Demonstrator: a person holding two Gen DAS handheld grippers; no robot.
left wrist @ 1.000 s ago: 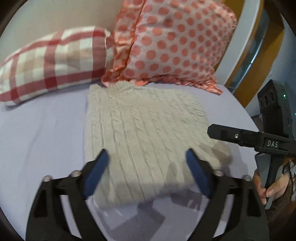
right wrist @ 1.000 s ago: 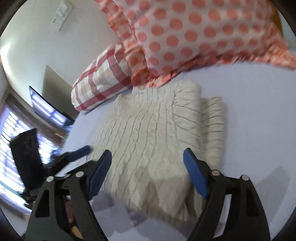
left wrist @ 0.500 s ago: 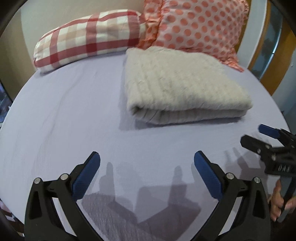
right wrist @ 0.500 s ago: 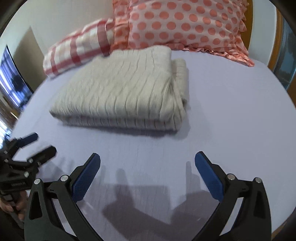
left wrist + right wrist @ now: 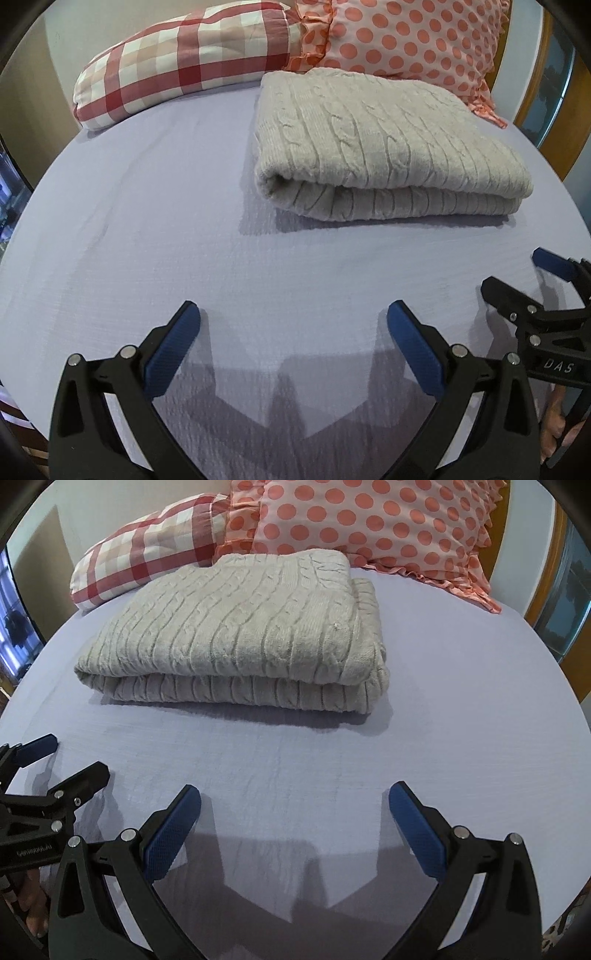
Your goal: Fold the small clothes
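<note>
- A lavender bedsheet [image 5: 155,221] covers the whole bed
- Two pillows lean at the head: a polka-dot pillow [image 5: 406,37] with orange spots and a frilled edge, and beside it a red checked pillow [image 5: 184,62]
- The cream cable-knit sweater [image 5: 369,147] lies folded into a neat rectangle on the sheet, its far edge touching both pillows
- The left gripper [image 5: 293,325] hangs over bare sheet, well short of the sweater, jaws spread wide and holding nothing
- The right gripper [image 5: 294,805] sits likewise, jaws wide apart and empty
</note>
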